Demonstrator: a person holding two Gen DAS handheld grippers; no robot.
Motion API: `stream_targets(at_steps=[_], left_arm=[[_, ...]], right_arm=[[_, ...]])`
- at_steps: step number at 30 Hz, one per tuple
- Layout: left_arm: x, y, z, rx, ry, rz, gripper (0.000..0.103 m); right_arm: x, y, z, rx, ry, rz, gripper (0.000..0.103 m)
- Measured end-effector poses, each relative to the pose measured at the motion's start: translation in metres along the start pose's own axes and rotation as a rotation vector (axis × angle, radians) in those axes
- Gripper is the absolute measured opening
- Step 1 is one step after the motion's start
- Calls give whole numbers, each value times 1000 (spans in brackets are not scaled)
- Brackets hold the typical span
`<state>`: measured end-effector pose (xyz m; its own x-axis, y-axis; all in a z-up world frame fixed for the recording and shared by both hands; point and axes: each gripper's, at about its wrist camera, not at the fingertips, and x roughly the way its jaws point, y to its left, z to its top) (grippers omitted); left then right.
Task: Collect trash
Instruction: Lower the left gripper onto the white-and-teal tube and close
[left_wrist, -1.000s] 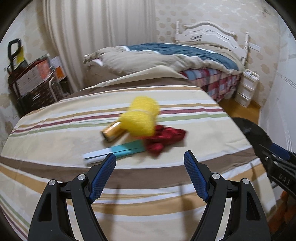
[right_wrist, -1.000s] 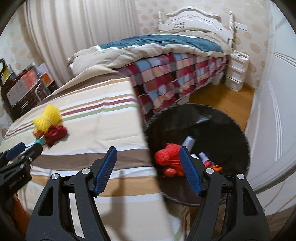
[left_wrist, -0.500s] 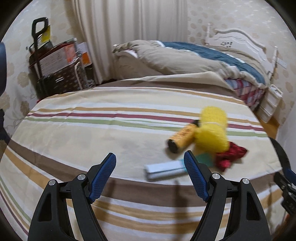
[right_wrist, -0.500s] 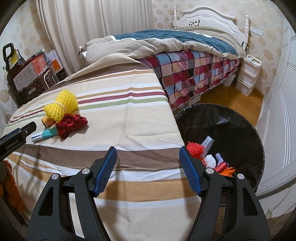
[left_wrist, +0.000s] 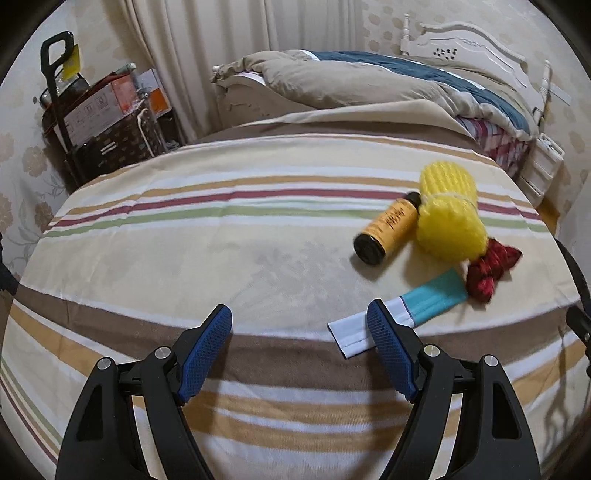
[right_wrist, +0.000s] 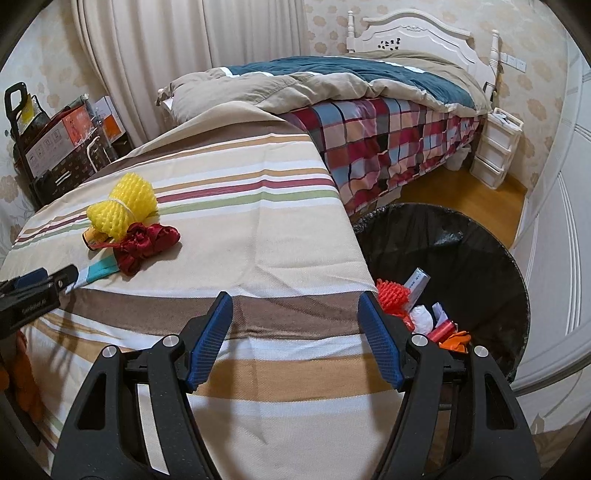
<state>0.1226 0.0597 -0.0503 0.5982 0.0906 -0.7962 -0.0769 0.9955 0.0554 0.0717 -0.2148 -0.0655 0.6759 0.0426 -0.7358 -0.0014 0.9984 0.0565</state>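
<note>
Trash lies on the striped cloth (left_wrist: 221, 236): a yellow foam net (left_wrist: 448, 216), an orange bottle (left_wrist: 389, 230) beside it, a crumpled red wrapper (left_wrist: 491, 267), and a teal-and-white flat pack (left_wrist: 402, 314). My left gripper (left_wrist: 301, 321) hovers open over the cloth, its right finger just in front of the pack's white end, nothing between the jaws. My right gripper (right_wrist: 295, 308) is open and empty above the cloth's near edge. In the right wrist view the foam net (right_wrist: 122, 208) and red wrapper (right_wrist: 146, 245) sit far left, and the left gripper's fingers (right_wrist: 40, 280) reach in beside them.
A black-lined trash bin (right_wrist: 476, 254) stands right of the table, holding a red net (right_wrist: 393, 297) and other scraps. A bed with a plaid cover (right_wrist: 388, 136) lies behind. Boxes and a trolley (left_wrist: 99, 122) stand at the back left. White drawers (right_wrist: 496, 153) sit by the wall.
The left gripper swung left across the cloth, so the trash pile shifted from centre to the right of its view. The right gripper's view drifted left, from the bin toward the cloth.
</note>
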Motion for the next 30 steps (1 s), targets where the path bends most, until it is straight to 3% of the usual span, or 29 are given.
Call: stream_targets(at_steps=[13, 30], left_arm=[[-17, -8, -23, 19, 22, -73, 77], [-25, -19, -20, 38, -12, -122, 77]], right_arm=[[-1, 1, -1, -1, 0, 2, 70], [-2, 3, -3, -1, 2, 2, 70]])
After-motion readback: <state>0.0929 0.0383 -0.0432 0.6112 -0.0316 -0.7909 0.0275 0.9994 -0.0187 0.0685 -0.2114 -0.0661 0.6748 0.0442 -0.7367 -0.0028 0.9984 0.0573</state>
